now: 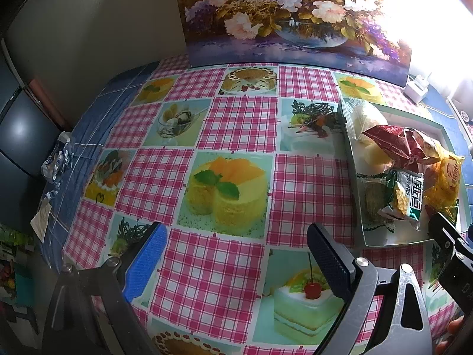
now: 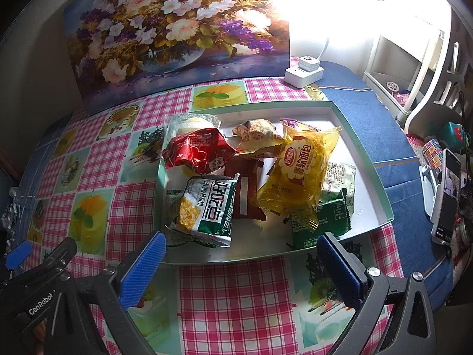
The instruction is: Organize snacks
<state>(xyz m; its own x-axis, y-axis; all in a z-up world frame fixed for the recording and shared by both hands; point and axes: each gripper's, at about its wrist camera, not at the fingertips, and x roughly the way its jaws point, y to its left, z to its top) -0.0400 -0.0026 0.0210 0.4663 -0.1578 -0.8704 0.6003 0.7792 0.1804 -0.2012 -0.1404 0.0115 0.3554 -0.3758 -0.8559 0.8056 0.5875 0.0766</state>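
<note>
a: where are the snacks?
b: inside the tray, in one pile.
a: your fingers?
b: my left gripper and right gripper are both apart, empty, near the tray.

This is a lived-in home, at a table pushed against a wall. The table wears a plastic cloth printed with pink checks and cake pictures over a blue cover, and a flower painting leans upright against the wall behind it. A white power strip with a plug sits by a bright window, a white shelf unit holds small odds and ends, a phone on a stand stands at the table's edge, and a tray holds wrapped snacks.
</note>
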